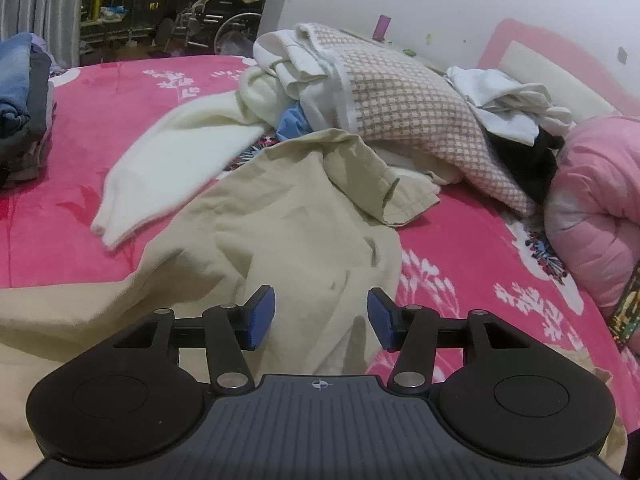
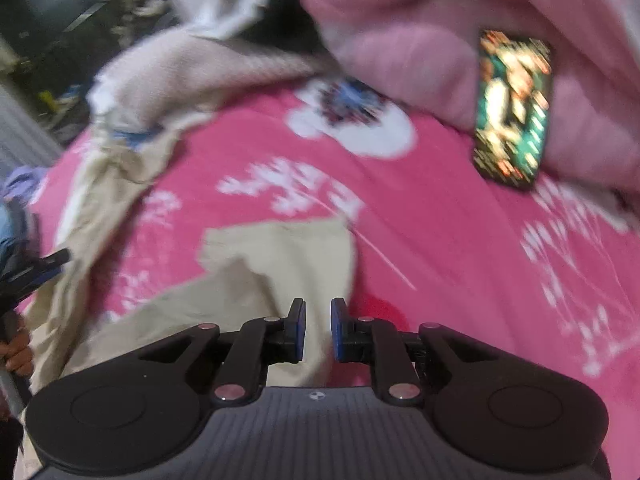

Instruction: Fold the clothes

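A crumpled beige garment lies spread on the pink flowered bedspread. My left gripper hovers over its near part, open wide and empty. In the blurred right wrist view, my right gripper is over a beige sleeve or corner of the same garment, its jaws a narrow gap apart with nothing between them. The left gripper's tip shows at that view's left edge.
Behind the beige garment lie a white garment and a heap with a checked blanket and white cloths. Folded jeans are stacked at the left. A pink quilt and a phone with a lit screen are at the right.
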`<action>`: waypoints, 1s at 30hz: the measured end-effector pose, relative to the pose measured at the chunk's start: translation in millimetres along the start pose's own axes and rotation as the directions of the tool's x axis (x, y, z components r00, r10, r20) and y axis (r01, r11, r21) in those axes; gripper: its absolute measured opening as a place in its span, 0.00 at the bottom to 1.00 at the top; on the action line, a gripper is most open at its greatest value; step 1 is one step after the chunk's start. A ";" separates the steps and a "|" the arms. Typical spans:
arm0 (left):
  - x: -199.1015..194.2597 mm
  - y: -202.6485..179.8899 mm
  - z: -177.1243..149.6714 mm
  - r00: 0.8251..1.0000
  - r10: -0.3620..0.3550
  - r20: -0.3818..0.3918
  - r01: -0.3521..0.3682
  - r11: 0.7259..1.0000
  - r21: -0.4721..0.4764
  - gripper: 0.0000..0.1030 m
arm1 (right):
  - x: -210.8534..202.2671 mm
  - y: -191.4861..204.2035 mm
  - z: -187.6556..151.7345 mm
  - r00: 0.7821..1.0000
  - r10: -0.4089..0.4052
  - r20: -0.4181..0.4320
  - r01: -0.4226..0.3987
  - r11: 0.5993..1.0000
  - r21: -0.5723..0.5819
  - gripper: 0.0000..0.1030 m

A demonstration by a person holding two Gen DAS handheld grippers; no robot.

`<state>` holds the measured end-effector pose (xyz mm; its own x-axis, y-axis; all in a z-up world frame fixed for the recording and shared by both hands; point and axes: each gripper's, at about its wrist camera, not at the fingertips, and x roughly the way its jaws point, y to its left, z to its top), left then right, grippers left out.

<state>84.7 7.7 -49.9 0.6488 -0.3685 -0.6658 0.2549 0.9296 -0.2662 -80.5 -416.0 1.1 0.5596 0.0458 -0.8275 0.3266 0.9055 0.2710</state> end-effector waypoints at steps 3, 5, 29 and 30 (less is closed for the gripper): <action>-0.2 -0.8 -1.8 1.000 -0.002 -0.006 0.002 1.000 0.010 0.51 | -5.1 17.0 0.1 0.998 0.046 0.046 -0.041 0.995 -0.093 0.21; -0.1 -1.9 -3.7 1.000 -0.004 -0.011 0.005 1.000 0.022 0.51 | -6.0 26.4 -0.4 0.996 0.068 0.062 -0.059 0.989 -0.135 0.28; 25.1 -49.3 -29.1 0.999 0.036 -0.015 -0.028 0.936 0.352 0.57 | 121.5 154.4 108.9 0.953 0.299 0.039 -0.252 0.861 -0.441 0.83; 26.1 -48.7 -29.5 0.999 0.037 -0.016 -0.029 0.936 0.352 0.57 | 136.2 172.4 109.3 0.958 0.282 0.040 -0.225 0.833 -0.506 0.75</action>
<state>68.1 -47.2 -74.8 0.6465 -0.3343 -0.6858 0.4720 0.8815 0.0153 135.2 -299.8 -11.1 0.6588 0.2829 -0.6971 -0.2389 0.9573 0.1627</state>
